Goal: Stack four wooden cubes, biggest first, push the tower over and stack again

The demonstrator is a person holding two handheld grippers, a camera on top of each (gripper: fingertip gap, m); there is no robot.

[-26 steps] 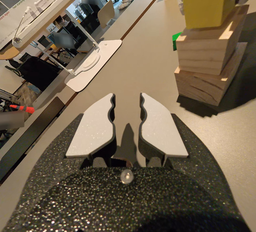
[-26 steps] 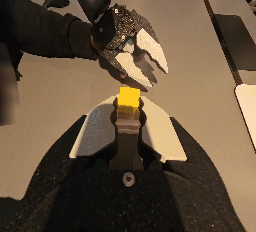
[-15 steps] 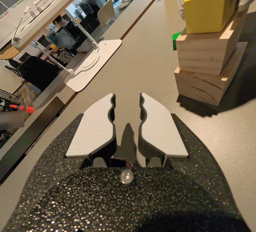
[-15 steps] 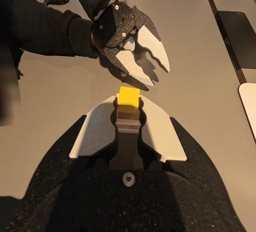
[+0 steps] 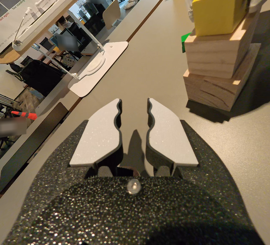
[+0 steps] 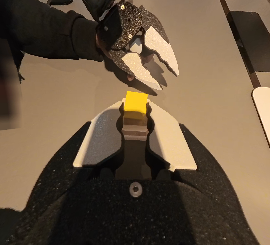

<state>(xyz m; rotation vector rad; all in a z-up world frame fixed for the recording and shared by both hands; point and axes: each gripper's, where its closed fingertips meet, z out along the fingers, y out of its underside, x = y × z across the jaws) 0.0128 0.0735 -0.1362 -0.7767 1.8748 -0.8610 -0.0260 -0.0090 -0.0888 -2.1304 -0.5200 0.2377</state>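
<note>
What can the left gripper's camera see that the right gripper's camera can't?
Only the left wrist view shows the small green block behind the tower, the white flat lamp base with its arm, chairs and boxes in the room beyond, and the wooden cubes' pale sides.

Only the right wrist view shows a person's dark sleeve and the whole left gripper from outside, open and empty.

Both show the yellow painted cube between the right gripper's fingers, atop two plain wooden cubes, on the grey table.

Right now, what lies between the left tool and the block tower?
Only bare grey table separates the open left tool from the wooden block tower, per the left wrist view.
</note>
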